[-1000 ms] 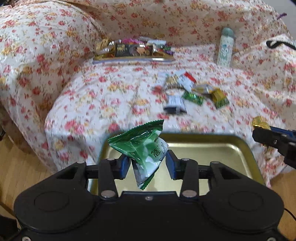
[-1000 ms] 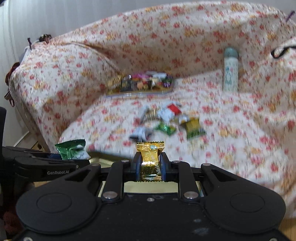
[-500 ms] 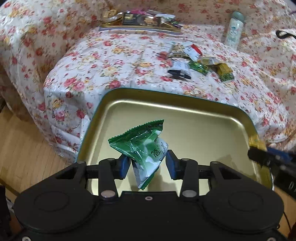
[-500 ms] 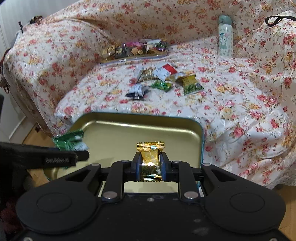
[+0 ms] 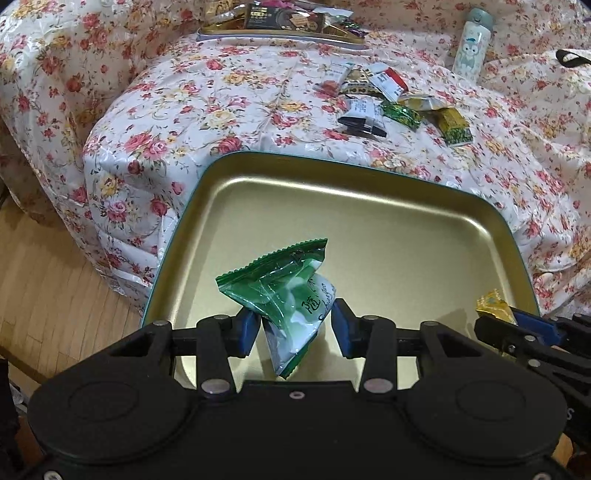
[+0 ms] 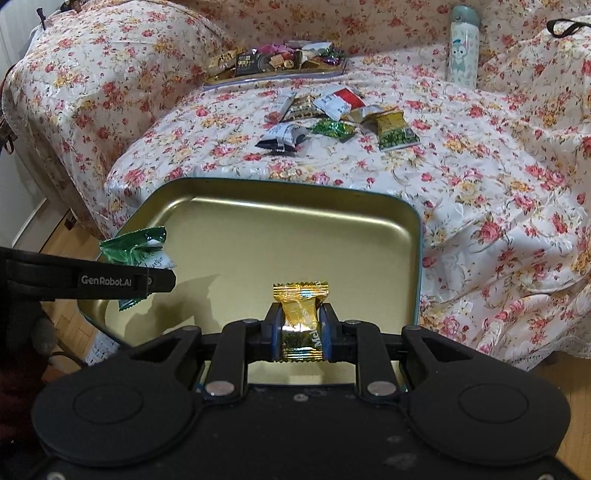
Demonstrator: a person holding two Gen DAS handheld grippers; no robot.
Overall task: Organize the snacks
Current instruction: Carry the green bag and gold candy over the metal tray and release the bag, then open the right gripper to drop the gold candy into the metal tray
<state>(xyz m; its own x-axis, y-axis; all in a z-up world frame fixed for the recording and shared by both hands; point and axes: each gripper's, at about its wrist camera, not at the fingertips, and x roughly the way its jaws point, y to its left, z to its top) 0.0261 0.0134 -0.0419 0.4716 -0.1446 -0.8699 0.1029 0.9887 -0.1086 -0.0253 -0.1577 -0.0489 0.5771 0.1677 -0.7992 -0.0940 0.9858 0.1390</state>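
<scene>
Two views cover this step. Left wrist view: the left hand-held gripper [image 5: 293, 326] holds a green snack packet [image 5: 286, 295] above the gold tray [image 5: 424, 229]. The left pad touches the packet, but a gap shows at the right pad, so whether the jaws are pinching or already parting cannot be told. The tray bottom is bare. Loose snacks [image 5: 391, 99] lie on the floral-covered sofa [image 5: 207, 110] beyond it, near a filled tray [image 5: 280, 26] and a bottle [image 5: 471, 38].

Right wrist view: the right hand-held gripper [image 6: 300, 326] is pressed firmly onto a gold candy [image 6: 300, 319], also held over the tray [image 6: 416, 236].

Recommended procedure: lower each item close to the tray bottom before spreading the jaws, so the light wrappers do not bounce out. Place them well apart, leaving room for the remaining snacks. Keep the two grippers clear of each other during release.
</scene>
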